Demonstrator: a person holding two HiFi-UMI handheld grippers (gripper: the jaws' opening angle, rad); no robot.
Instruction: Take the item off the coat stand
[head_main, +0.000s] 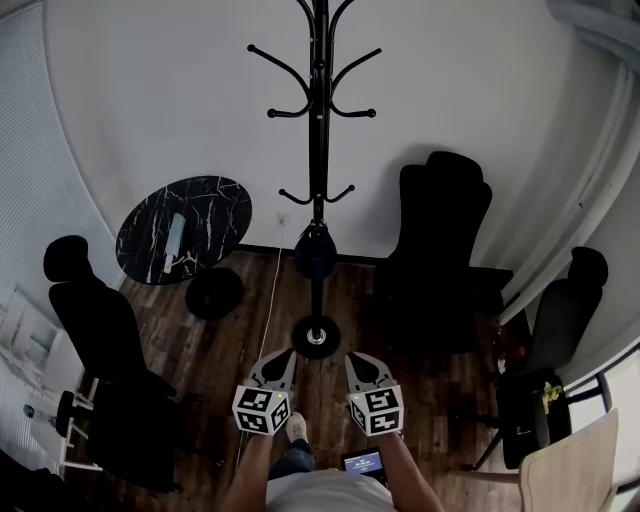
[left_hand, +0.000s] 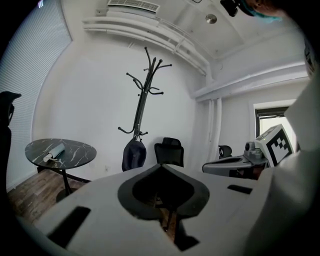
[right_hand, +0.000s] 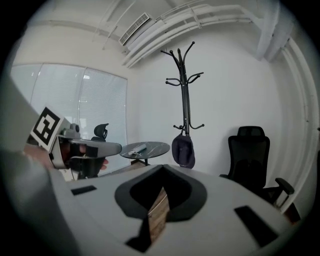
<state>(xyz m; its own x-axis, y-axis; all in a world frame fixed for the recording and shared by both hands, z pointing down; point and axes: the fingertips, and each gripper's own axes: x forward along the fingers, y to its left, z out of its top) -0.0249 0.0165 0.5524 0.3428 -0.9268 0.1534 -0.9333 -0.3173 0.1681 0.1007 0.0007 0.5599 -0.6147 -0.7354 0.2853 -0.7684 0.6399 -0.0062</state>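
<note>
Jaws on both hand-held grippers are closed right up, tips meeting, nothing pinched between them. The left hand-held gripper (head_main: 283, 354) and the right hand-held gripper (head_main: 356, 356) sit side by side low in the head view, just in front of the person, over the wood floor (head_main: 400, 400). Neither one touches anything, and both point roughly toward the coat stand (head_main: 318, 120), which stands well apart from them against the white wall.

The thing to grab looks like a dark cap (head_main: 315, 252). It hangs from one of the stand's low hooks, close against the pole, a bit above the round base. Each gripper view shows the cap past its own closed tips, with open floor between. A round dark marbled tabletop (head_main: 185, 228) stands left of the stand, and a black office chair (head_main: 440, 250) right of it.
</note>
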